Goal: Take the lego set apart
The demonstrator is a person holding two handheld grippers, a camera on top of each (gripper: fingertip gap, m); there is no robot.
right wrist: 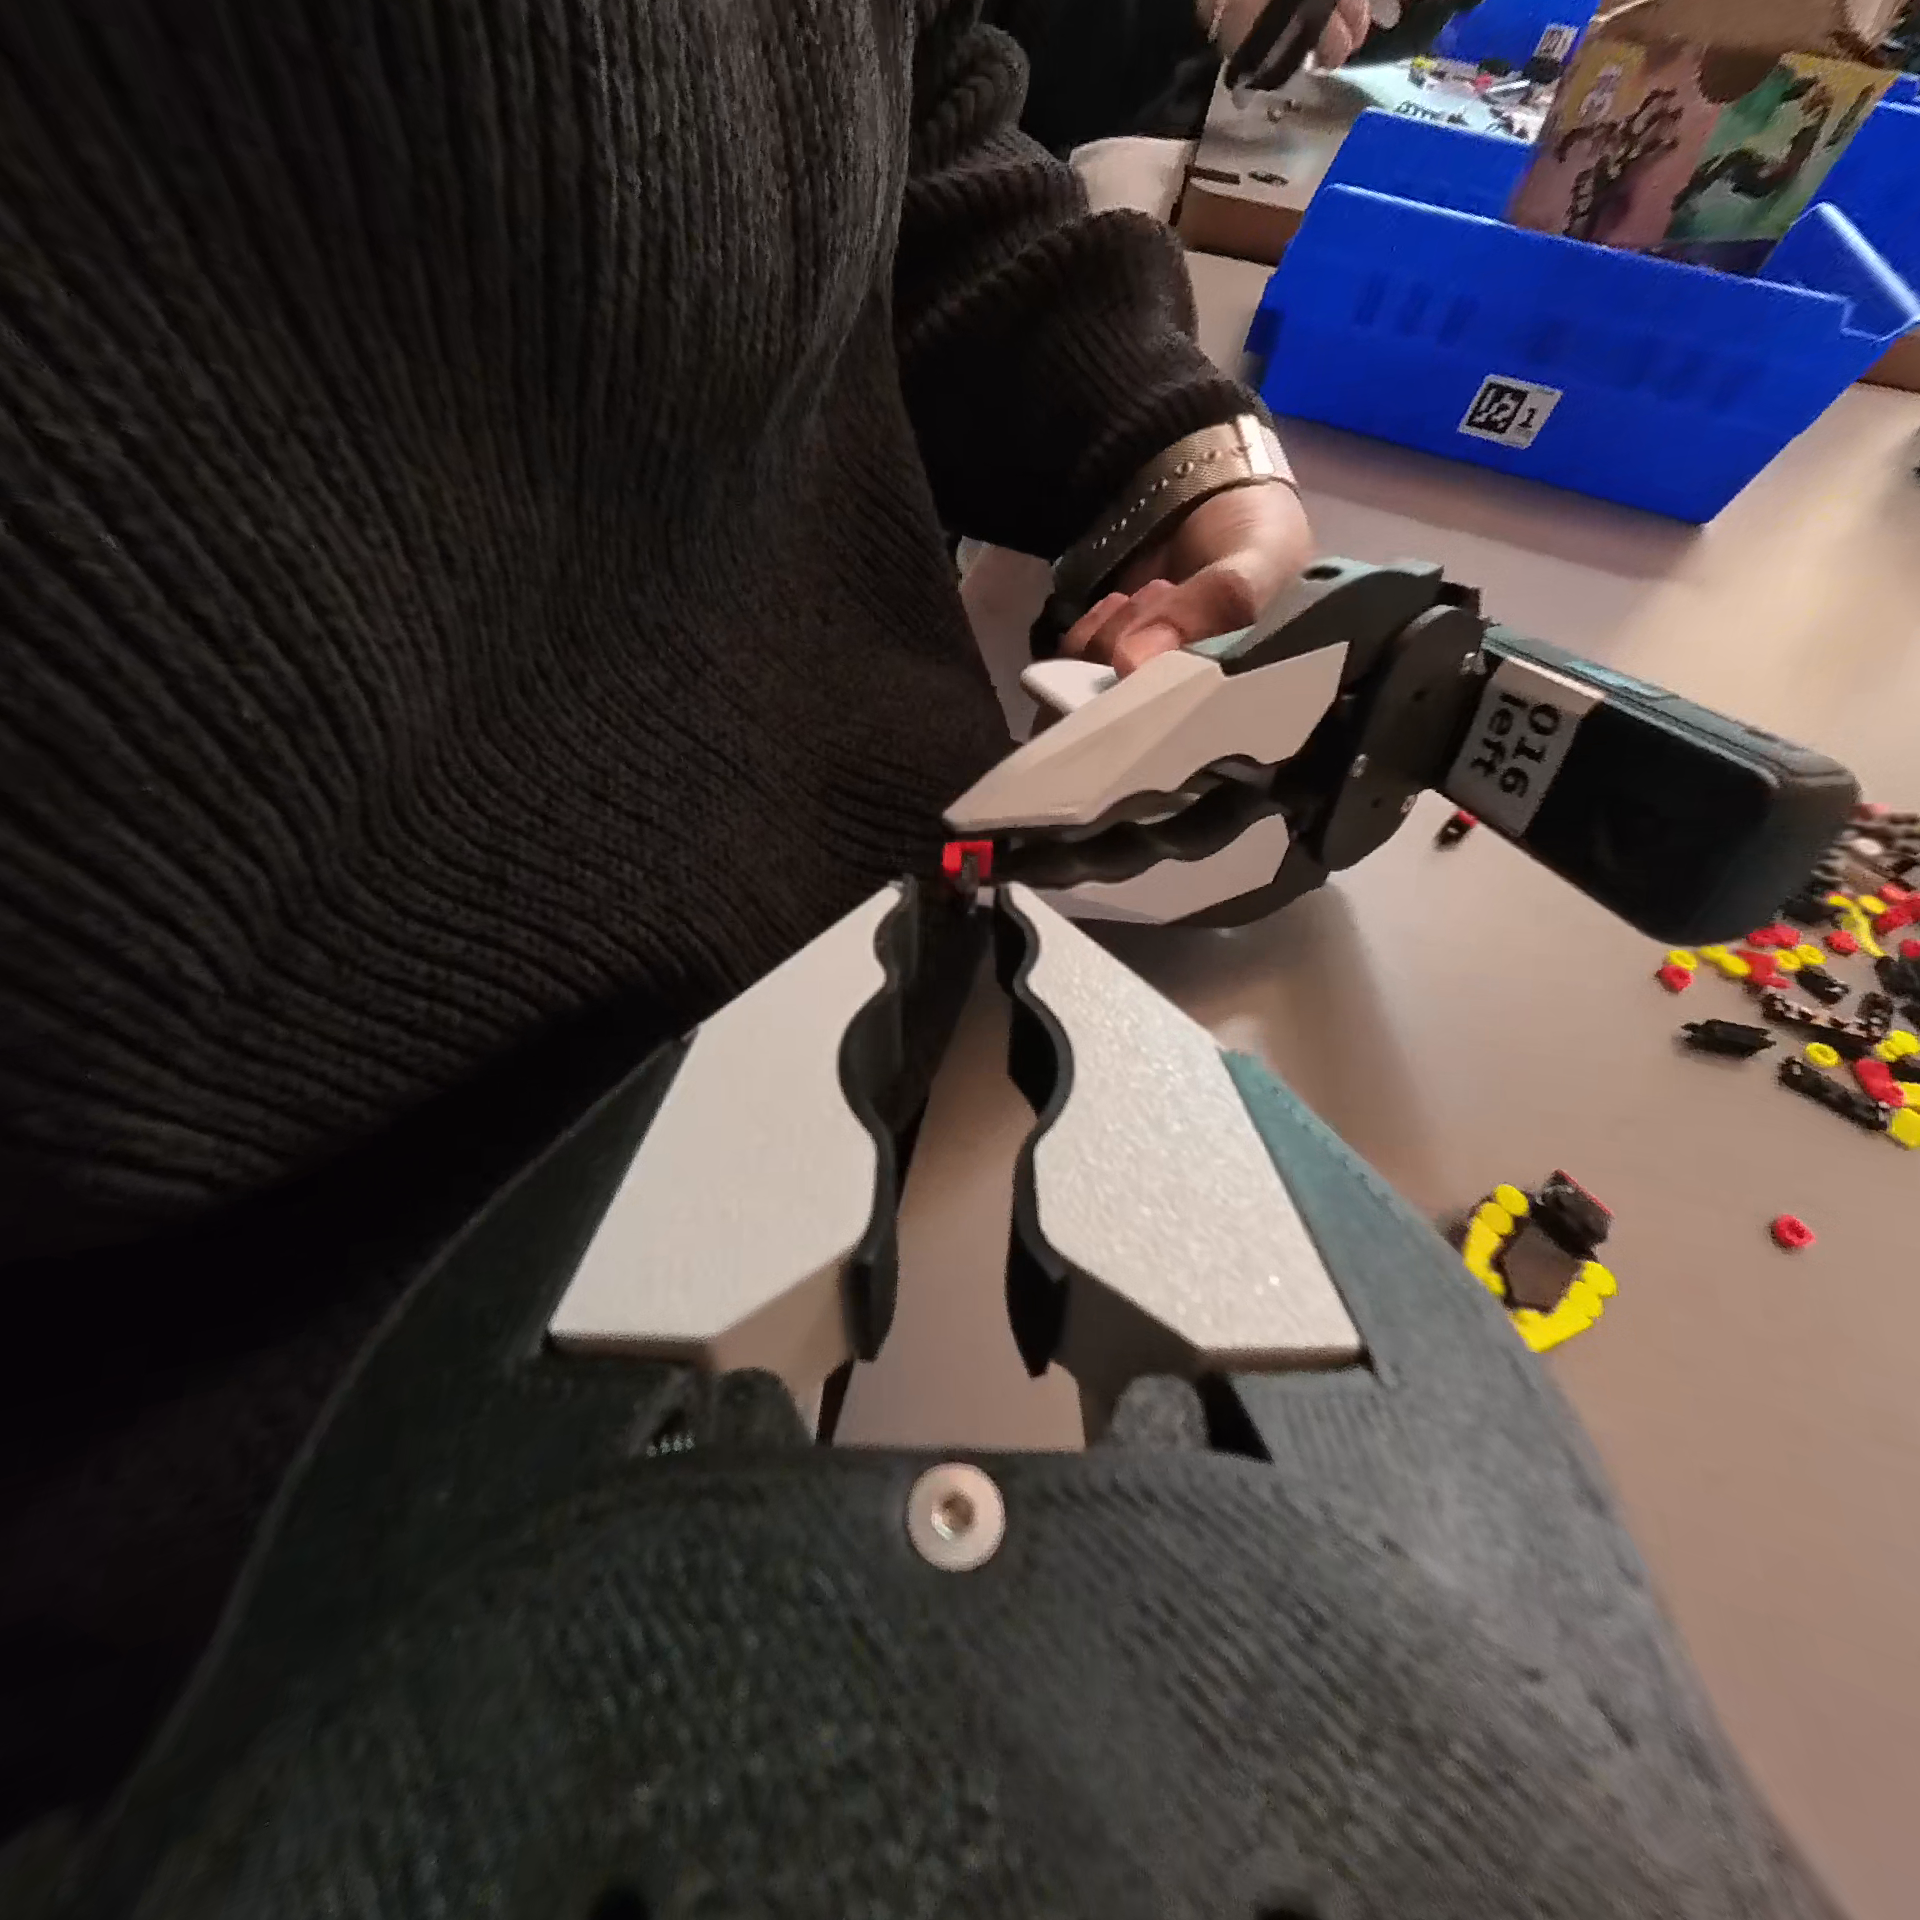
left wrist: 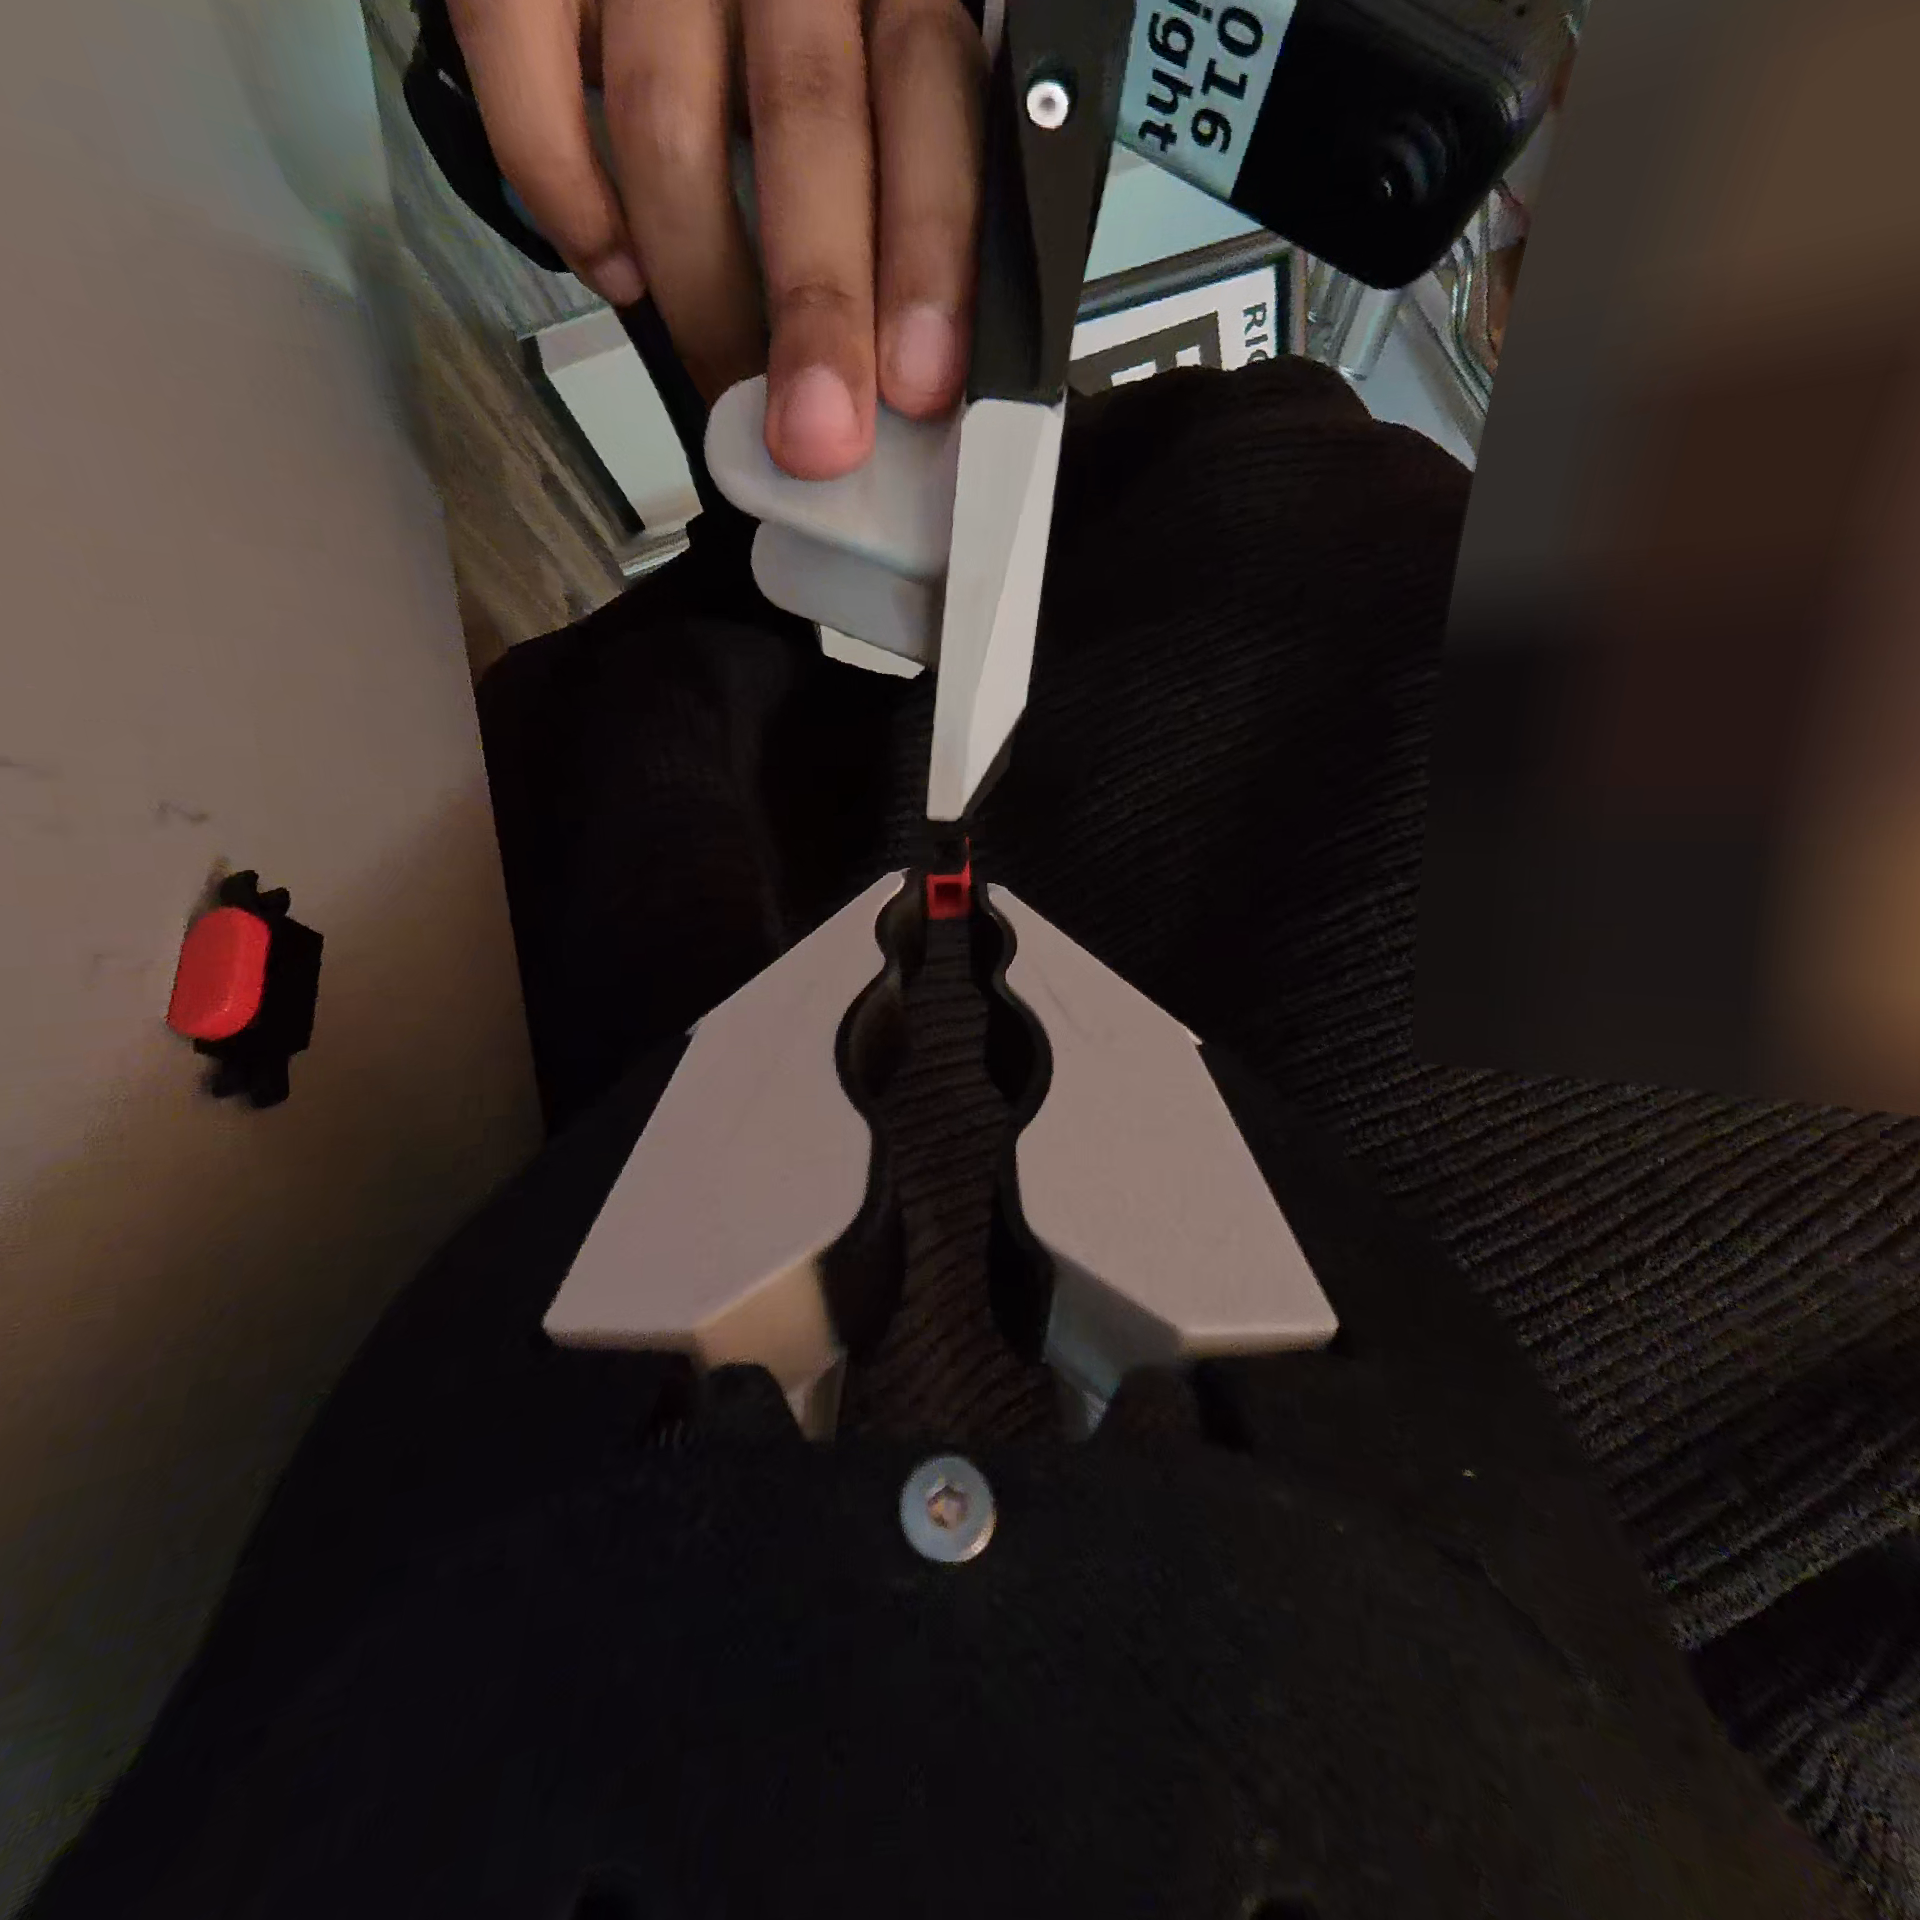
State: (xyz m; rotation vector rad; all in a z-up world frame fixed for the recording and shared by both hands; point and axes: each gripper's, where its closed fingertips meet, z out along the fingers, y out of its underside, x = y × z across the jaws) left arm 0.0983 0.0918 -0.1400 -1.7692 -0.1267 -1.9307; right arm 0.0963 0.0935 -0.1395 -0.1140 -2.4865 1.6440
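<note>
My left gripper [left wrist: 948, 900] is shut on a small red lego piece [left wrist: 947, 896], pinched at the very fingertips. A tiny black piece [left wrist: 948, 852] sticks out of the red one. In the right wrist view the left gripper [right wrist: 971, 847] comes in from the right, holding the red piece [right wrist: 956, 858] with the black piece [right wrist: 972, 881] hanging below it. My right gripper [right wrist: 953, 896] is open. Its fingertips stand on either side of the black piece with a gap to each pad. In the left wrist view the right gripper [left wrist: 951, 821] comes down from above, edge-on.
A red and black lego block [left wrist: 244, 982] lies on the table at the left. Loose red, yellow and black pieces [right wrist: 1818, 997] and a yellow and black part [right wrist: 1538, 1262] lie at the right. Blue bins [right wrist: 1558, 343] stand behind. A person's dark sweater [right wrist: 416, 520] is close.
</note>
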